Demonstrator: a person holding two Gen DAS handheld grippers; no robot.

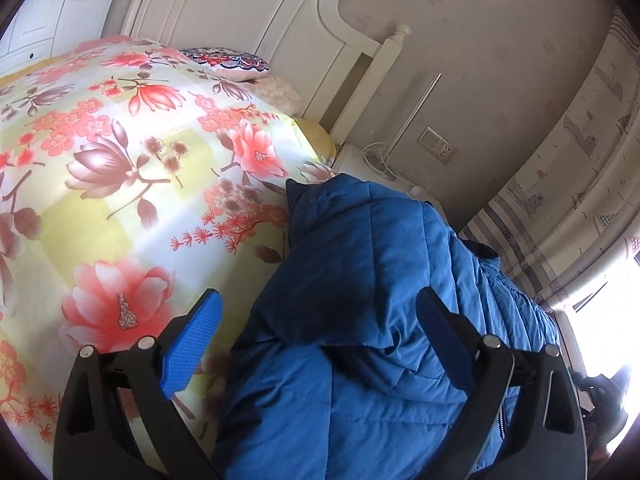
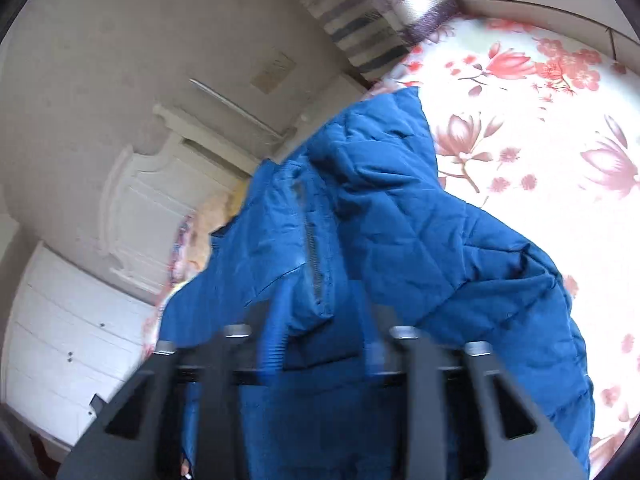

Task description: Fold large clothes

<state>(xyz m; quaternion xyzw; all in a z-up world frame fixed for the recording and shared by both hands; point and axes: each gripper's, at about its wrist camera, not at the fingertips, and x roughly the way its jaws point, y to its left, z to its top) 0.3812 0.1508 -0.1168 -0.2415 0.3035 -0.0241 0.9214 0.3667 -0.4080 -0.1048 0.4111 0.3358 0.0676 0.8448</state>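
That blue puffer jacket (image 1: 372, 280) is heaped on the bed's floral quilt (image 1: 120, 184). It looks soft, bulky and slick, so I'd pinch a seam or the zipper edge (image 2: 310, 248). Left gripper (image 1: 320, 316) is wide open and empty; right gripper (image 2: 320, 356) is too blurred to call.

jacket (image 1: 380, 280): blue, quilted | bedspread (image 1: 120, 160): yellow-white checks, coral flowers | headboard (image 1: 256, 12): white | curtain (image 1: 580, 184): grey stripes

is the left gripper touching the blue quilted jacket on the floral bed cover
Cannot tell. In the left wrist view the left gripper is wide open over the blue quilted jacket, but neither contact nor gap shows plainly.
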